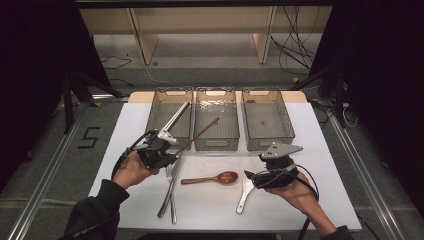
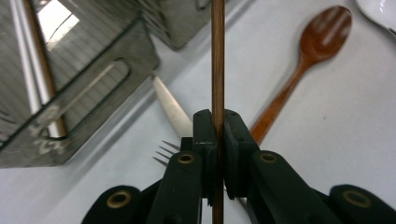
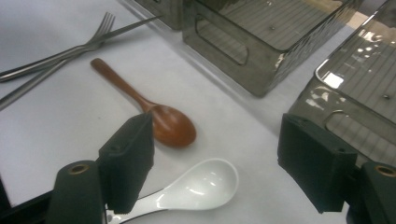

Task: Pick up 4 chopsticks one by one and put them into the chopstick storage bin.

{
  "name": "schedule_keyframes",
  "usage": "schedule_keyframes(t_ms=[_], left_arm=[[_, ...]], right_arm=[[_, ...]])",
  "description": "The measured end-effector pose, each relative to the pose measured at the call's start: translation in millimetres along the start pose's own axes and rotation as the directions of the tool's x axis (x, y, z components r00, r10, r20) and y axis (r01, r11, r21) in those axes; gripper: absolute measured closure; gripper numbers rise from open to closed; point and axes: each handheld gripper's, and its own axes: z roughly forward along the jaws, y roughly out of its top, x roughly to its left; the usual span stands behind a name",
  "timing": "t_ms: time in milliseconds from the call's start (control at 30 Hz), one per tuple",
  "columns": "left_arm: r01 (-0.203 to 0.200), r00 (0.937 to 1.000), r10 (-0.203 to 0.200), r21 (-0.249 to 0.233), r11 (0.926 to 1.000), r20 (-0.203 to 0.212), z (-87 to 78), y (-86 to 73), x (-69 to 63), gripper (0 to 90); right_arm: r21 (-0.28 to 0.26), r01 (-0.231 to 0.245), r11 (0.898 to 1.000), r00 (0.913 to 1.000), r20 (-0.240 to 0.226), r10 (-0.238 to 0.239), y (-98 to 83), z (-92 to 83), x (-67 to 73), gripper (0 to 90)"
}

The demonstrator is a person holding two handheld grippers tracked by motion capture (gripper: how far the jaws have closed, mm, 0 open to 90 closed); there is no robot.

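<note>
My left gripper [image 1: 171, 155] is shut on a thin brown chopstick [image 1: 200, 132], lifted off the table and slanting up toward the front of the middle bin [image 1: 216, 145]. In the left gripper view the chopstick [image 2: 217, 65] runs straight up between the closed jaws of that gripper [image 2: 217, 135]. My right gripper [image 1: 249, 176] stands open just above a white ceramic spoon [image 1: 244, 194]. From the right gripper view, the white spoon [image 3: 198, 186] lies on the mat below and between the wide jaws of the gripper [image 3: 219, 161], and nothing is held. A wooden spoon [image 1: 212, 178] lies between the two grippers.
Three translucent grey bins stand in a row at the back of the white mat [image 1: 300, 150]. A silver stick [image 1: 177, 116] leans in the left bin [image 1: 156, 112]; the right bin [image 1: 267, 142] holds nothing. A fork and another long metal utensil [image 1: 172, 190] lie crossed near the front.
</note>
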Motion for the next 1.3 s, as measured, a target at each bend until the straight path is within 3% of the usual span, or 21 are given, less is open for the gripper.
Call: schedule_keyframes(t_ms=[167, 333, 433, 533, 867, 1033, 1300], left_arm=[[0.05, 0.9983, -0.051, -0.032, 0.9982, -0.027, -3.7, 3.0, 17.1, 84.8], [0.103, 0.9926, -0.106, -0.054, 0.9932, -0.058, -1.2, 9.3, 33.5, 84.9], [0.106, 0.9911, -0.108, -0.035, 0.9938, -0.078, 4.0, 15.1, 41.0, 84.8], [0.136, 0.9867, -0.139, -0.04, 0.9899, -0.084, 7.1, 20.6, 50.0, 84.8], [0.222, 0.9662, -0.225, -0.044, 0.9741, -0.125, 14.5, 35.1, 81.6, 84.7], [0.266, 0.9524, -0.271, -0.05, 0.9626, -0.14, 19.4, 39.9, 94.0, 84.6], [0.253, 0.952, -0.253, -0.021, 0.9672, -0.173, 27.7, 48.9, 102.8, 84.5]], right_arm=[[-0.021, 0.014, 1.0, 0.9999, -0.005, -0.015, -4.4, -3.3, 6.3, 25.7], [-0.03, 0.016, 0.999, 0.9997, -0.016, -0.017, -7.5, -6.3, 11.2, 24.1], [-0.033, 0.021, 0.999, 0.9995, -0.025, -0.022, -9.2, -6.4, 12.1, 24.0], [-0.037, 0.014, 0.999, 0.9994, -0.032, -0.015, -10.4, -5.9, 12.1, 23.3], [-0.065, 0.006, 0.998, 0.999, -0.045, -0.009, -14.5, -8.8, 17.5, 22.5], [-0.075, 0.015, 0.997, 0.9989, -0.044, -0.018, -15.1, -10.8, 19.3, 22.5], [-0.071, 0.02, 0.997, 0.9984, -0.052, -0.024, -15.3, -10.3, 20.5, 22.6]])
